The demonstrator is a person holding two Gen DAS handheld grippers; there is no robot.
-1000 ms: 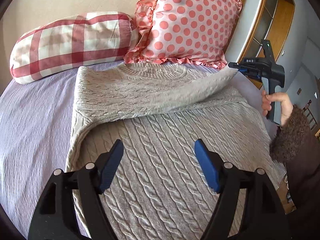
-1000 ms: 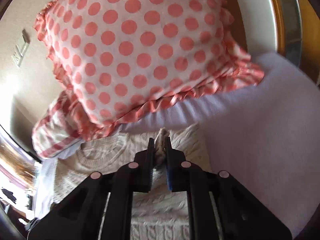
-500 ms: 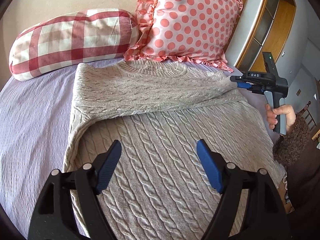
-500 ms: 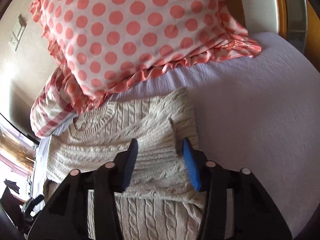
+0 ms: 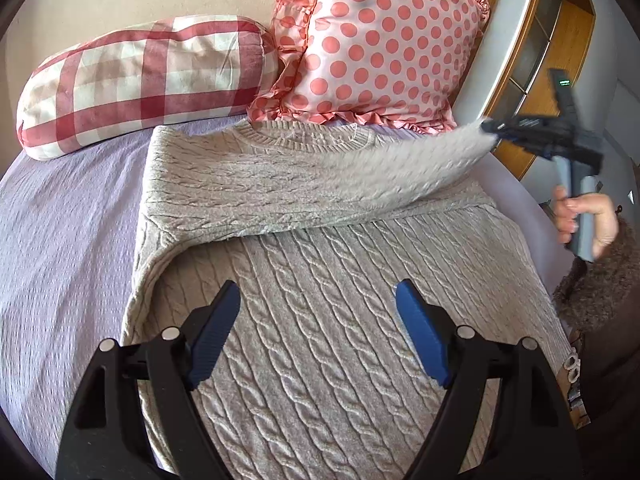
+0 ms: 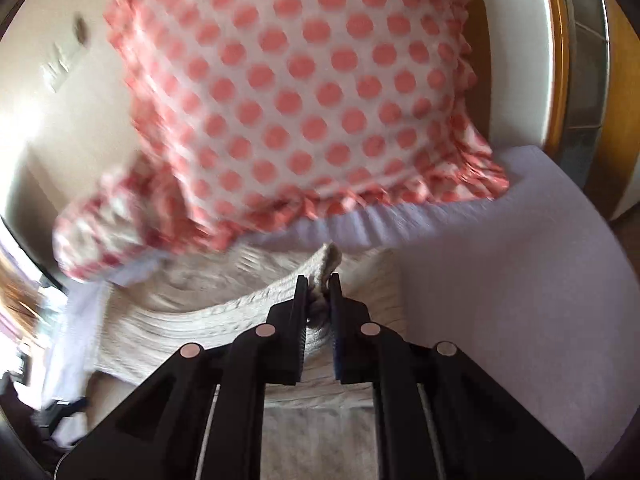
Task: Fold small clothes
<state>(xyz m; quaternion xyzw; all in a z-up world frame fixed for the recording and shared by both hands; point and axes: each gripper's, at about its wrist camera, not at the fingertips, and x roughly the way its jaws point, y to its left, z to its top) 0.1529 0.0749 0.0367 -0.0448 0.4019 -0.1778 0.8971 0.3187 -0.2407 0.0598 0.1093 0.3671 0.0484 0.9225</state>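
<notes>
A grey cable-knit sweater (image 5: 328, 292) lies flat on the lilac bed, neck toward the pillows. One sleeve (image 5: 320, 184) is folded across its chest. My right gripper (image 5: 494, 130) is shut on the cuff end of that sleeve and holds it lifted above the sweater's right shoulder; in the right wrist view the knit cuff (image 6: 326, 264) sticks out between the closed fingers of the gripper (image 6: 319, 300). My left gripper (image 5: 316, 320) is open and empty, hovering over the sweater's lower body.
A red-and-white checked bolster (image 5: 140, 80) and a pink polka-dot ruffled pillow (image 5: 384, 48) lean at the head of the bed. The lilac bedsheet (image 5: 60, 232) lies bare at the left. A wooden cabinet (image 5: 560, 52) stands at the right.
Half a second ago my right gripper was open with the sleeve lying flat. Now it has shut on the sleeve's cuff and lifted it. The left gripper has barely moved.
</notes>
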